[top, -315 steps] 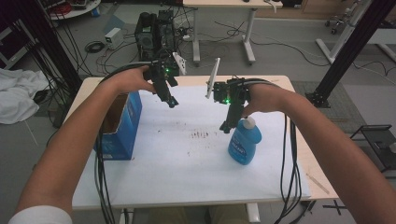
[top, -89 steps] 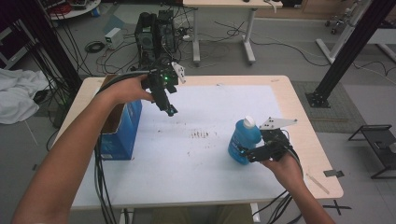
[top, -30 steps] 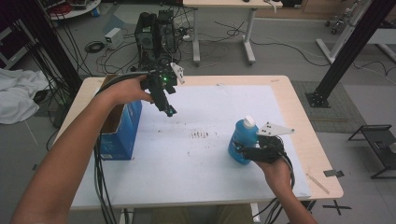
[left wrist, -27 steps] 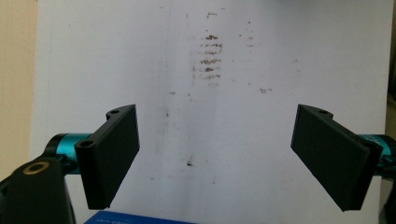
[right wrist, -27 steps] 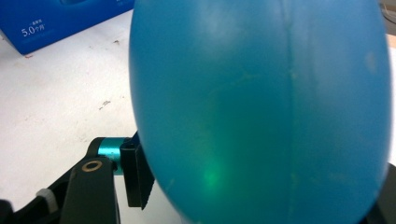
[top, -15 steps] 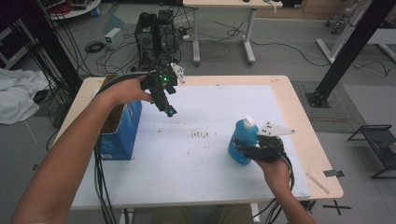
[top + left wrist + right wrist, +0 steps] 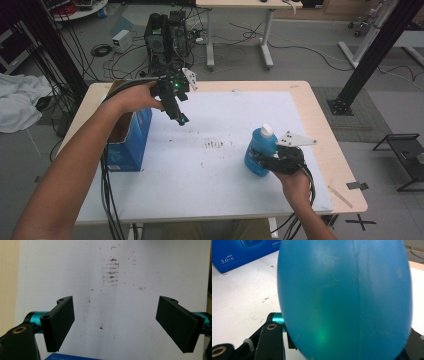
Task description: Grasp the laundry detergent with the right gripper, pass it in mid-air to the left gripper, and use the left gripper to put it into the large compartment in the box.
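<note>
Nearest the person, on the right: the right claw [image 7: 270, 161] comes in low from the near right edge of the white-covered worktop [image 7: 200, 200] and has the translucent blue plastic bottle with the white cap [image 7: 260, 150] between its jaws. In the right gripper view the blue body [image 7: 344, 297] bulges right up against the camera, with a jaw hugging each lower flank. Whether the jaws are pressing or merely touching, I cannot tell; judged a grip at the bottle's lower half.

Key relation: the bottle stands upright on its base, long axis vertical, cap up, and the claw meets it side-on, across that axis (so any lift would go straight up along it). The right hand is plainly the nearer one; the bottle lies well apart from the left.

Mid-worktop: a patch of small brown specks [image 7: 215, 144], to the left of the bottle.

Farther, on the left: the left claw [image 7: 181, 119] hangs above the worktop, jaws spread wide and holding nothing. Just beside that forearm sits an open blue cardboard box [image 7: 131, 145] at the worktop's left edge.
</note>
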{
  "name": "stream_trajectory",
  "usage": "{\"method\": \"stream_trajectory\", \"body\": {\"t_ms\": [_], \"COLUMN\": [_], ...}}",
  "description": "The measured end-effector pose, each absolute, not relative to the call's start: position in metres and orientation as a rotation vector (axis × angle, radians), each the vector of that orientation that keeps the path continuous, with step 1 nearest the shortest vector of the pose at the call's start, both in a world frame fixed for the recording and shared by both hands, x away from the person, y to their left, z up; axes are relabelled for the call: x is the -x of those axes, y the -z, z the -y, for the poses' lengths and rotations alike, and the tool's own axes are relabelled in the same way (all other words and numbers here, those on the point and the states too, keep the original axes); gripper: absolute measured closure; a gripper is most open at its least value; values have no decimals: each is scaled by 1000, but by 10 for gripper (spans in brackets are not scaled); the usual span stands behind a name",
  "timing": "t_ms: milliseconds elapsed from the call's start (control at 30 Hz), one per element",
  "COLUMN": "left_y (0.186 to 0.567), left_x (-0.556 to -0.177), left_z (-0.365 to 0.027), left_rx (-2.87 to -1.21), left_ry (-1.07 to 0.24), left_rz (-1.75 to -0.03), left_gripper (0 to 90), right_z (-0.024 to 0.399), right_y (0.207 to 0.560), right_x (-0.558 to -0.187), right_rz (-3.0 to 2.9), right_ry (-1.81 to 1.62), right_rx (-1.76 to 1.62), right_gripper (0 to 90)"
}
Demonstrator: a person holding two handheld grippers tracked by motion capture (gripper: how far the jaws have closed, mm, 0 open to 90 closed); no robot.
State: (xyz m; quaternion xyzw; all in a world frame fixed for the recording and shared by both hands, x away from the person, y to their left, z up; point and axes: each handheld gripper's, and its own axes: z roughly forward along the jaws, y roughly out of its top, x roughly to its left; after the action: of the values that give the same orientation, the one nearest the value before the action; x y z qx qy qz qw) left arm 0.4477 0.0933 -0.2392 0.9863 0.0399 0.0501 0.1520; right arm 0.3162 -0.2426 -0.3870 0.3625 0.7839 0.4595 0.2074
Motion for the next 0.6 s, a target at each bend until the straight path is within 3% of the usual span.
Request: {"method": "stream_trajectory", "body": {"t_ms": [600], "left_y": [227], "left_x": [-431], "left_z": [-89], "left_rx": [-2813], "left_ry": [-140], "left_rz": [-88], "left_gripper": [154], "right_z": [250], "right_y": [352], "right_x": [-317], "right_rz": [-2274], "right_ry": [-1331], "right_rx": [-862], "right_gripper": [432]}}
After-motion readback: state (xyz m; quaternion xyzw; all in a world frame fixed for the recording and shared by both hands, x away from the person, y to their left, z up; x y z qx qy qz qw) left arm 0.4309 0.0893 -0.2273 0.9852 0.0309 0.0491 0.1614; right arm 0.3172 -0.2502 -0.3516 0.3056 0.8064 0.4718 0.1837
